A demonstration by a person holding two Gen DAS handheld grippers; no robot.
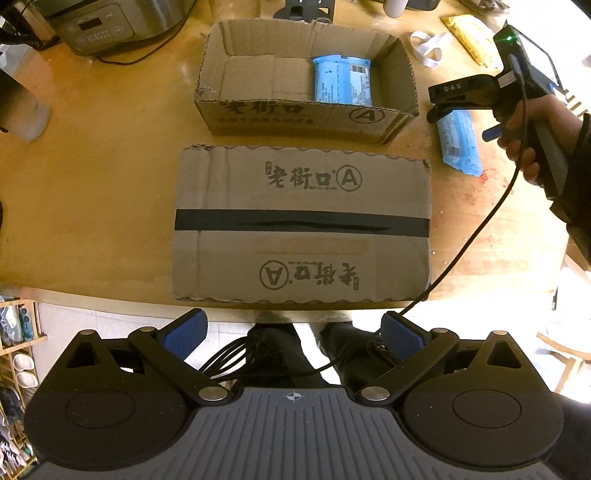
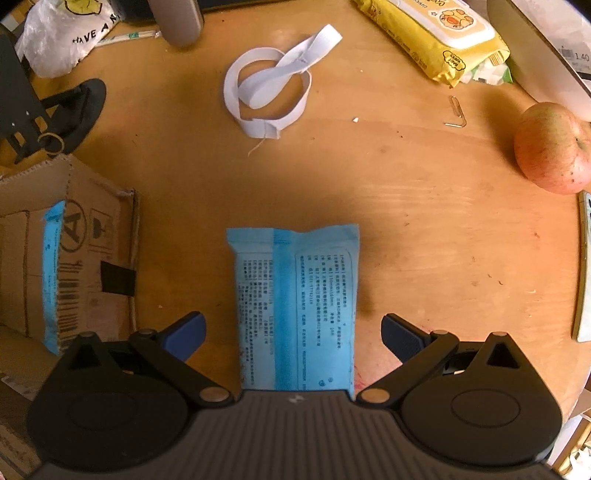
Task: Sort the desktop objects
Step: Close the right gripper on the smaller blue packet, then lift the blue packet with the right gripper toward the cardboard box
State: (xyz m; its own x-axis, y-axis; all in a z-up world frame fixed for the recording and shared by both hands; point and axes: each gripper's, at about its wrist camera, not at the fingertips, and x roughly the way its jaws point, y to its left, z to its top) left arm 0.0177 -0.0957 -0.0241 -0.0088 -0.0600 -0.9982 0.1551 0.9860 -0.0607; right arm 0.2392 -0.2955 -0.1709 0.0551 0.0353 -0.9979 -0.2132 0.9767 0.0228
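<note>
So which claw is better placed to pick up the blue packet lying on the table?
Right. The right claw is open with the blue packet between its fingers; the left claw hangs open off the table edge.

Two blue packets, one in the far box and one on the counter, two cardboard boxes, one open and one flat, one yellow wipes pack, one apple, one white strap, one paper clip, one plastic bag
</note>
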